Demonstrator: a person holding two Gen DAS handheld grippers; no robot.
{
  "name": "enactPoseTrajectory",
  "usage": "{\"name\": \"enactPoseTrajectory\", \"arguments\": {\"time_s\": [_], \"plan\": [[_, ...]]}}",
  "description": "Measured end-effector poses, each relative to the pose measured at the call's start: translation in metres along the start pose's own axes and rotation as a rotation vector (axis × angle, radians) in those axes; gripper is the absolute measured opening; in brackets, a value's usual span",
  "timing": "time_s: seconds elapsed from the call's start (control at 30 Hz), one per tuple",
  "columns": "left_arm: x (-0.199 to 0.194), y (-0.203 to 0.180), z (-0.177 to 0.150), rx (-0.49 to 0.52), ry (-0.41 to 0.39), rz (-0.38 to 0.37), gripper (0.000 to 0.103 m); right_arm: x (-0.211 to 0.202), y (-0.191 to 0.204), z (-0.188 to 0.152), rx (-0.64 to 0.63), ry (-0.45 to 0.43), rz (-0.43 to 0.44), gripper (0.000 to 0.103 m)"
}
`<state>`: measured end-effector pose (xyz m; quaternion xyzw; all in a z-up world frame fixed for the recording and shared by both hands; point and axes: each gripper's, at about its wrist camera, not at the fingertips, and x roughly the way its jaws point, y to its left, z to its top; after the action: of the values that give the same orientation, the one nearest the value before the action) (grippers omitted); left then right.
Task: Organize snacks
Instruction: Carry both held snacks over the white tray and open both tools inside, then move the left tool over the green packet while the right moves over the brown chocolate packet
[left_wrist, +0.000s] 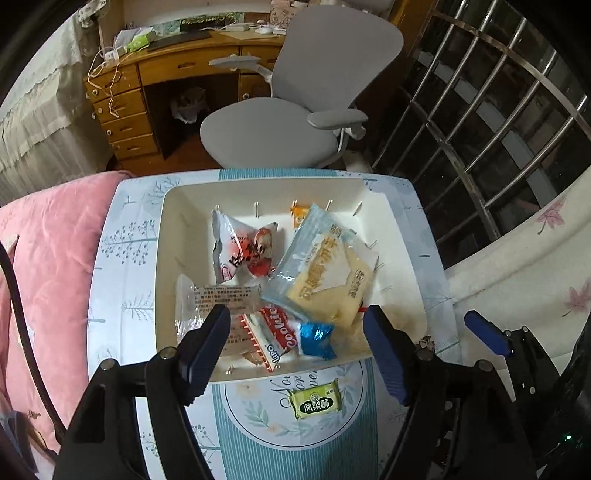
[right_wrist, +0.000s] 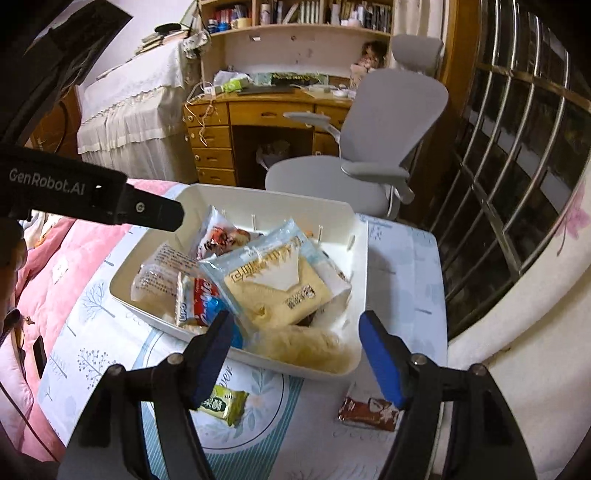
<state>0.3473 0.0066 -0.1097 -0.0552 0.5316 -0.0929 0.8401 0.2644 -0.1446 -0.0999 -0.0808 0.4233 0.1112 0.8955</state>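
A white bin on the patterned table holds several snack packs: a large yellow biscuit pack, a red-and-white Cookies pack, a blue foil candy, a clear wrapped bun. A green pineapple-cake pack lies on the table in front of the bin. A brown snack bar lies on the table to its right. My left gripper is open and empty over the bin's near edge. My right gripper is open and empty, above the bin's near rim.
The table stands against a pink quilt on the left. A grey office chair and a wooden desk are beyond. A barred window is to the right. The left gripper body crosses the right wrist view.
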Motion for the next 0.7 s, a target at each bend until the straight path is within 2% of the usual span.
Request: {"name": "enactPoseTrajectory", "arguments": {"time_s": [0.37, 0.7], "plan": [[-0.004, 0.000, -0.028, -0.023, 0.028, 0.000, 0.073, -0.006, -0.015, -0.010, 0.100, 0.034, 0.025, 0.070], [0.014, -0.009, -0.081, -0.029, 0.138, 0.025, 0.074, -0.006, -0.040, -0.050, 0.194, 0.154, 0.022, 0.070]]}}
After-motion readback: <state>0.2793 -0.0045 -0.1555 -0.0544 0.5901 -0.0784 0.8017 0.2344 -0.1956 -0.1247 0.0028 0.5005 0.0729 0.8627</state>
